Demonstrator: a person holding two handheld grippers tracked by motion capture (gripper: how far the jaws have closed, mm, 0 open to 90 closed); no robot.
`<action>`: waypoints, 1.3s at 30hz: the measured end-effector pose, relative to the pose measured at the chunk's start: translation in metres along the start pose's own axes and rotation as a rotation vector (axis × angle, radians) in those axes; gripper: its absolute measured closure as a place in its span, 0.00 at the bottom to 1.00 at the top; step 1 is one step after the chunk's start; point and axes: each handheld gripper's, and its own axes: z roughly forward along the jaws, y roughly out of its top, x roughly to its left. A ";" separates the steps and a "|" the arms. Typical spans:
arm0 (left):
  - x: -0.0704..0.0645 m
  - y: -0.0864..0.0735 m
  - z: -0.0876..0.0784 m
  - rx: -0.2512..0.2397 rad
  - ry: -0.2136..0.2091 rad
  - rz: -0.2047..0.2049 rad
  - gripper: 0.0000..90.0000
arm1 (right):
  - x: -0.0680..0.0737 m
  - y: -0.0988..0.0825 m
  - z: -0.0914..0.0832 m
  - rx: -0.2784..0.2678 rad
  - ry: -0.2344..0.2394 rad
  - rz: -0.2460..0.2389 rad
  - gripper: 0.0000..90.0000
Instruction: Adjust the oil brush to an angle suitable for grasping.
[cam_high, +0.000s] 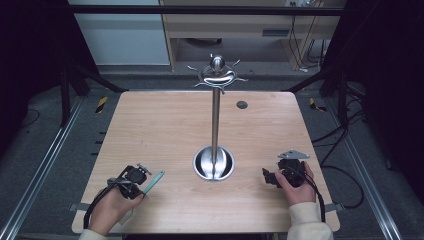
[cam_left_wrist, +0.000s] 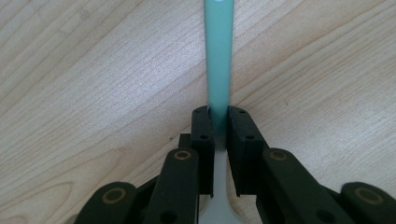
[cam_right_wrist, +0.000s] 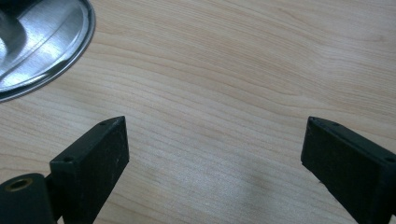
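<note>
A utensil with a flat teal handle (cam_left_wrist: 218, 56) lies on the wooden table (cam_high: 165, 125) at the front left, its handle (cam_high: 155, 180) pointing toward the middle. My left gripper (cam_left_wrist: 218, 119) is shut on the handle's lower part, a pad pressing on each side; a pale part of the utensil shows below the jaws. In the high view the left gripper (cam_high: 141, 187) sits low at the table's front left. My right gripper (cam_right_wrist: 215, 149) is open and holds nothing, hovering over bare wood at the front right (cam_high: 270, 177).
A metal stand rises from a round steel base (cam_high: 214, 164) in the middle front, its pole (cam_high: 216, 117) topped by a ring of curved hooks (cam_high: 217, 76). The base's rim (cam_right_wrist: 42, 51) lies near the right gripper. A dark round hole (cam_high: 242, 104) marks the far side.
</note>
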 end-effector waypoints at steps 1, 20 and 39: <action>-0.001 0.000 0.000 -0.006 0.004 0.006 0.90 | 0.000 0.000 0.000 -0.002 0.001 0.002 0.09; 0.008 0.000 -0.032 -0.177 -0.033 0.036 0.91 | 0.000 0.000 0.000 -0.002 -0.004 -0.003 0.09; 0.008 0.000 -0.067 -0.422 -0.066 0.043 0.91 | -0.001 -0.001 0.002 0.006 -0.008 0.000 0.09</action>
